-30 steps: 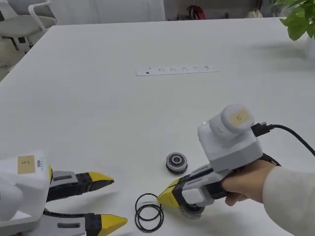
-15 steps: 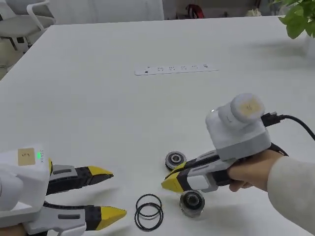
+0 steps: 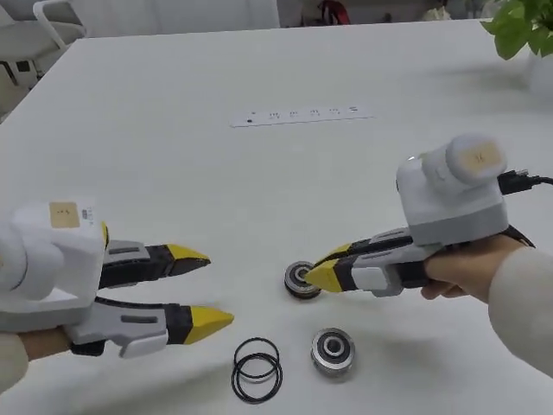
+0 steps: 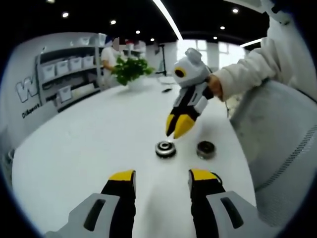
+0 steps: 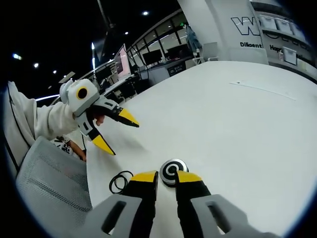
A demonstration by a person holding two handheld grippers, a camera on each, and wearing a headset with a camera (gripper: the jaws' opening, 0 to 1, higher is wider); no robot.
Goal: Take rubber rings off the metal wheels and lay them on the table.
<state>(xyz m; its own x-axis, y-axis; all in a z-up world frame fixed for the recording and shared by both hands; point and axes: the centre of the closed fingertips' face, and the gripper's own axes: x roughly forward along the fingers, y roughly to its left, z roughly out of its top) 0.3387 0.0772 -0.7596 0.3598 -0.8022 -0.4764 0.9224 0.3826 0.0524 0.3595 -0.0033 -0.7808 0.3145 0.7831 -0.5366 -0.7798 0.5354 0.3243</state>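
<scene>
right hand-held gripper (image 3: 316,274), clenched on nothing, tips beside a metal wheel (image 3: 301,279) on the white tabletop (image 3: 259,190); left hand-held gripper (image 3: 212,288) hangs released nearby. two black rubber rings (image 3: 257,370) lie overlapped beside a second wheel (image 3: 333,350).

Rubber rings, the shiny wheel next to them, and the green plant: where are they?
rubber rings (image 3: 257,359), head view, where the two loops overlap.
metal wheel (image 3: 333,349), head view, its hub.
plant (image 3: 517,30), head view, its leaves.
</scene>
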